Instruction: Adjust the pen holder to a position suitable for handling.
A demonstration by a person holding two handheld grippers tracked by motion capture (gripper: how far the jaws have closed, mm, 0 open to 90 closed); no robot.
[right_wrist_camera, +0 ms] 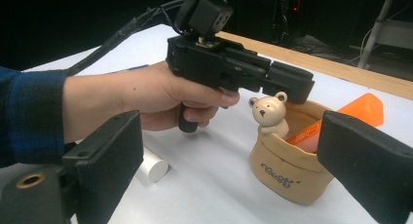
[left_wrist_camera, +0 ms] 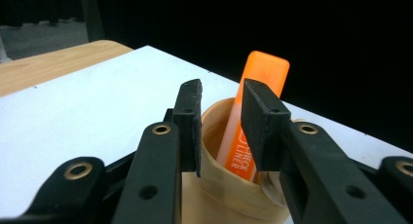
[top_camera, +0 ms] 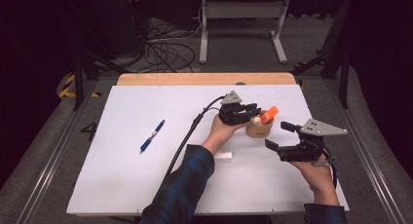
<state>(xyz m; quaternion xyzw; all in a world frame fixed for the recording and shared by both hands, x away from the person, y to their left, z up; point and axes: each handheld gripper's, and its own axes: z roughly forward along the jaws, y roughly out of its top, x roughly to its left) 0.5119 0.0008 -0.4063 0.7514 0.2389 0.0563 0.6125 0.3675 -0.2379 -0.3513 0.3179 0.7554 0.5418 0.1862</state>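
Releasing: left gripper (top_camera: 253, 108) hangs over the cup (top_camera: 258, 128), jaws a little apart, the highlighter (left_wrist_camera: 253, 121) seen between them but pads not pressing it
left state: slightly spread, no grip; from the left gripper view a gap shows each side of the marker
right gripper (top_camera: 278, 136): jaws spread wide, holding nothing, parked just right of the cup, aimed at it
highlighter place: standing tilted in the cup, orange cap end poking out over the rim toward the right
cup place: on the white table (top_camera: 146, 185), mid-right, between the two grippers
done: highlighter looks dropped into the cup
left: pen (top_camera: 152, 135) lies well apart at the left, white cylinder (top_camera: 223, 156) near the left forearm; both outside the cup, likely next if the job is filling it
progress guess: about a third, one of three loose items in
writing, highlighter: "CHECK LINER" in white up the barrel
writing, cup: dark cursive word on the front in the right gripper view, reads like "Bear", not sure
cup trim: small bear (right_wrist_camera: 269, 113) figure on the rim
pen, cylinder text: too small to read
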